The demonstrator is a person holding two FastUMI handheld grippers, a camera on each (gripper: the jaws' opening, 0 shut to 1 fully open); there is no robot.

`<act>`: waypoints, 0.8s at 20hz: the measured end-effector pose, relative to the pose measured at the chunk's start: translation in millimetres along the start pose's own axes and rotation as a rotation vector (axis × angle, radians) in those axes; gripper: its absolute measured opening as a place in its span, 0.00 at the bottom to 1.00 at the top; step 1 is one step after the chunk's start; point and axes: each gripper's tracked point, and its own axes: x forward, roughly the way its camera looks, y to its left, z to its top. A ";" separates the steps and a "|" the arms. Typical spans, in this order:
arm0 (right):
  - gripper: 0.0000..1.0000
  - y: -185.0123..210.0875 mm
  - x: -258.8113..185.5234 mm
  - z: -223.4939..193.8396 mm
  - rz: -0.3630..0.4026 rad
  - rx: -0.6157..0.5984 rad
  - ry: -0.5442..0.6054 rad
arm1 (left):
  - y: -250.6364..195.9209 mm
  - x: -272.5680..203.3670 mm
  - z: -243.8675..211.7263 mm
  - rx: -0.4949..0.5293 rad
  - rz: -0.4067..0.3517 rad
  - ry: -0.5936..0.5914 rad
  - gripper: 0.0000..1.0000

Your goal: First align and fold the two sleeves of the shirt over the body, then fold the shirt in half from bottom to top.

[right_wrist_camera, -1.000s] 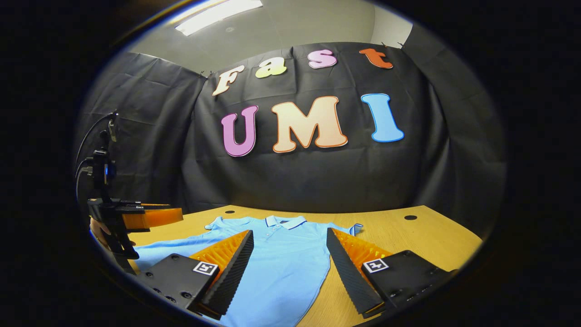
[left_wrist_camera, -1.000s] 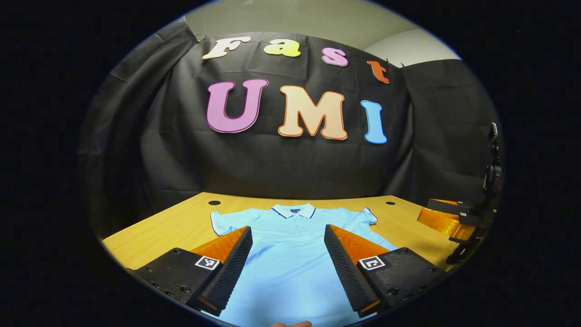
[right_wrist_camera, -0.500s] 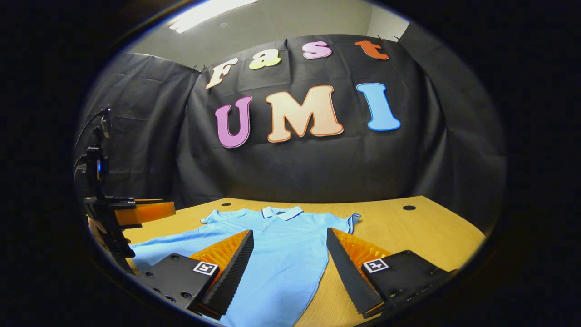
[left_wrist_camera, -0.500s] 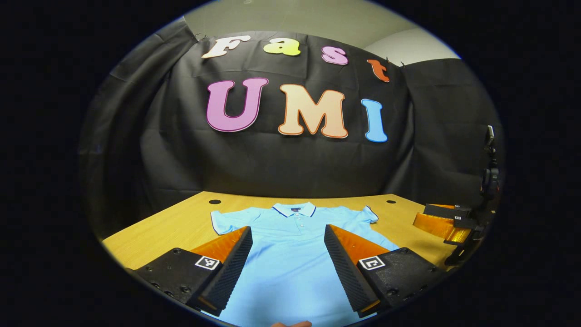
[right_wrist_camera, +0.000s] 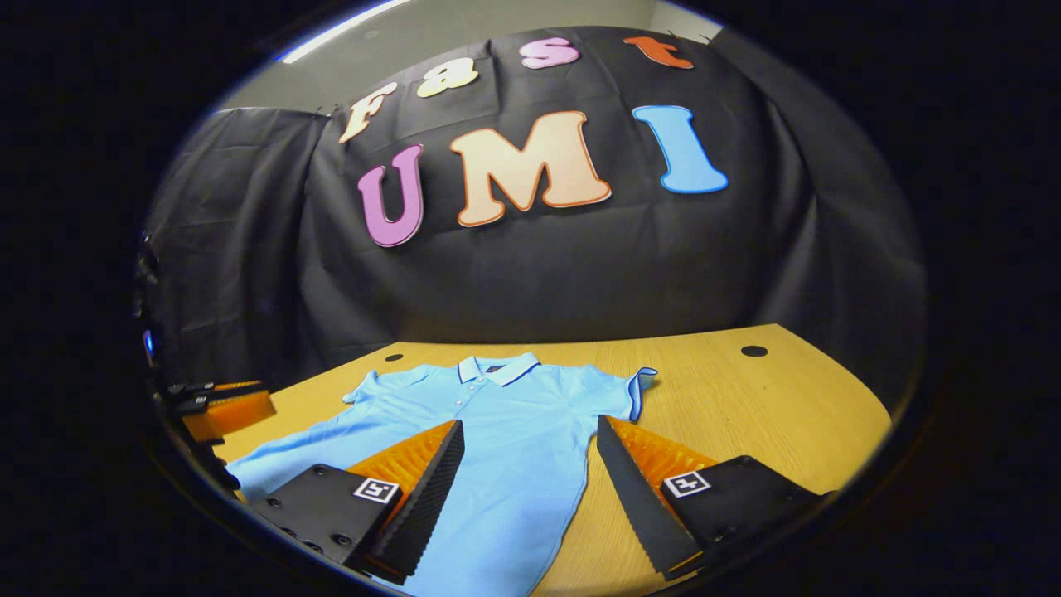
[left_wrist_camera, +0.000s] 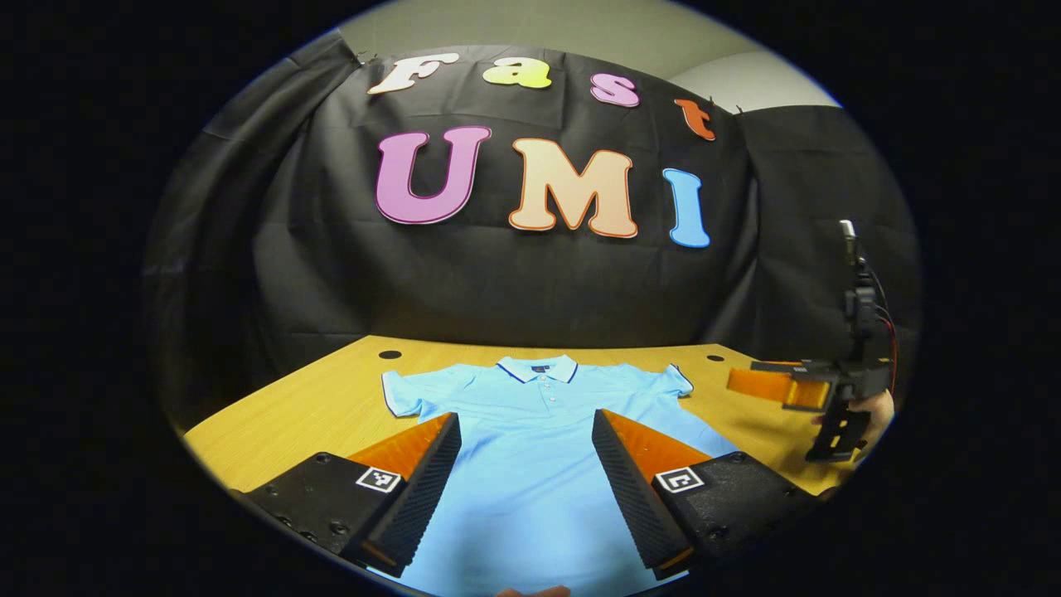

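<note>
Now | shirt (left_wrist_camera: 530,464) flat, seemingly below both | left gripper (left_wrist_camera: 524,485) spread | right gripper (right_wrist_camera: 530,489) spread

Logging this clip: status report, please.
Left gripper and right gripper open, nothing held. Light blue polo shirt flat on wooden table, sleeves unfolded. No obstruction seen.

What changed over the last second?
The right gripper moved forward and tipped down, so the shirt shows fuller and the table broader; in the left gripper view it sits higher. Nothing was grasped. The left gripper barely moved; both grippers are open as before, and the shirt lies flat, unfolded.
</note>
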 end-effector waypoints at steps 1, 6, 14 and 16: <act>0.99 -9.8 14.7 6.2 -0.020 0.020 0.010 | 0.2 -0.4 -0.5 -0.001 -0.002 0.000 0.95; 0.98 -45.3 81.4 18.5 -0.102 -0.012 0.067 | 9.1 0.3 3.0 -0.017 0.011 -0.003 0.95; 0.98 -79.8 163.1 -9.7 -0.166 0.048 0.184 | 24.3 5.3 -0.5 -0.043 0.036 0.010 0.95; 0.98 -97.5 174.5 -18.1 -0.207 0.044 0.208 | 28.2 6.5 -0.9 -0.040 0.051 0.013 0.95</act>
